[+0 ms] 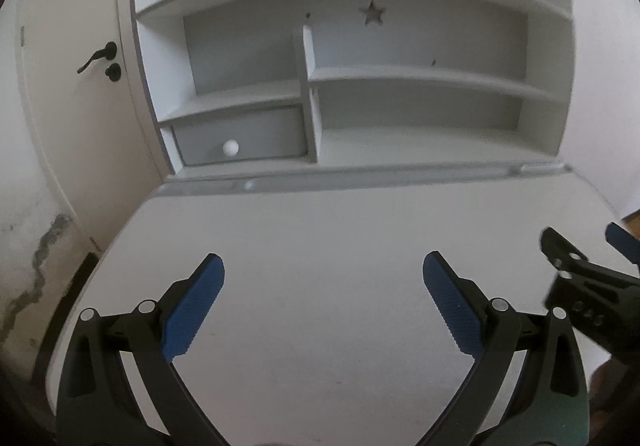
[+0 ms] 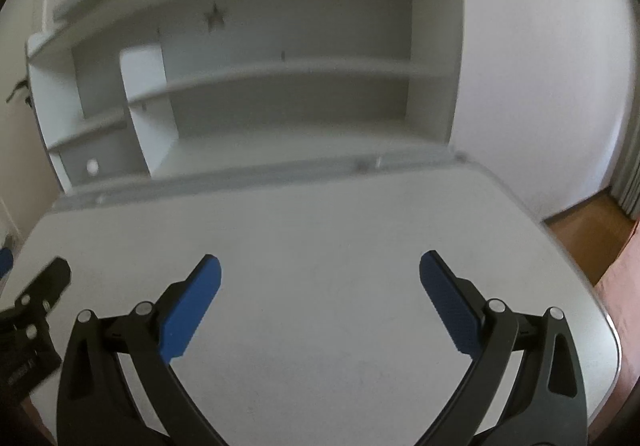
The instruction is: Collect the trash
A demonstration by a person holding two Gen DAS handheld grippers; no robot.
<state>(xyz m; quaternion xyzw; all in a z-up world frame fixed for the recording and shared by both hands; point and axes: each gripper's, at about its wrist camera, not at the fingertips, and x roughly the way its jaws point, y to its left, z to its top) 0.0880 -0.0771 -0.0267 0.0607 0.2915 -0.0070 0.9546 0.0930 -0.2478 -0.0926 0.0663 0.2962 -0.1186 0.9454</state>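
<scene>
Trash unseen; left hand-held gripper [image 1: 323, 266] & right hand-held gripper [image 2: 320, 266] gaping over desk [image 1: 320, 222].

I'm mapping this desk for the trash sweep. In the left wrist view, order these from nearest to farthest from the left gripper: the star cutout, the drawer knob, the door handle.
From the left gripper:
1. Drawer knob, low in the shelf unit, ahead and to the left.
2. Door handle, far left on the door.
3. Star cutout, high on the shelf's back panel.
The last two are close; that ranking is tentative.
</scene>
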